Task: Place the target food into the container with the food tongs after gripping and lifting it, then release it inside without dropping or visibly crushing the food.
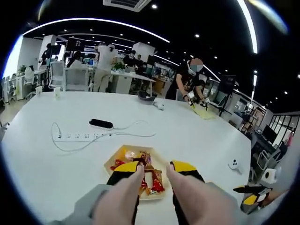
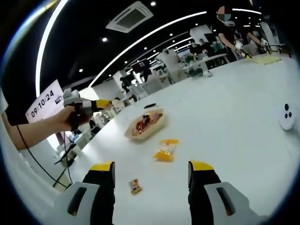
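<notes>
A beige tray point(image 1: 112, 161) of wrapped snacks lies on the white table point(image 1: 197, 136), just beyond my left gripper point(image 1: 155, 167). The left jaws, black with yellow ends, hold two pale blurred arms that look like the food tongs point(image 1: 133, 190). The tong tips stand apart over the tray's near edge with nothing between them. In the right gripper view the same tray point(image 2: 157, 123) sits farther off. A yellow packet point(image 2: 166, 150) and a small wrapped snack point(image 2: 135, 186) lie loose on the table before my right gripper point(image 2: 152, 168), which is open and empty.
A white power strip point(image 1: 77, 137), its cable and a black device point(image 1: 101, 123) lie beyond the tray. A small white object point(image 2: 287, 115) rests to the right. People point(image 1: 190, 77) work at the table's far end. A hand holds the left gripper point(image 2: 77, 112) at left.
</notes>
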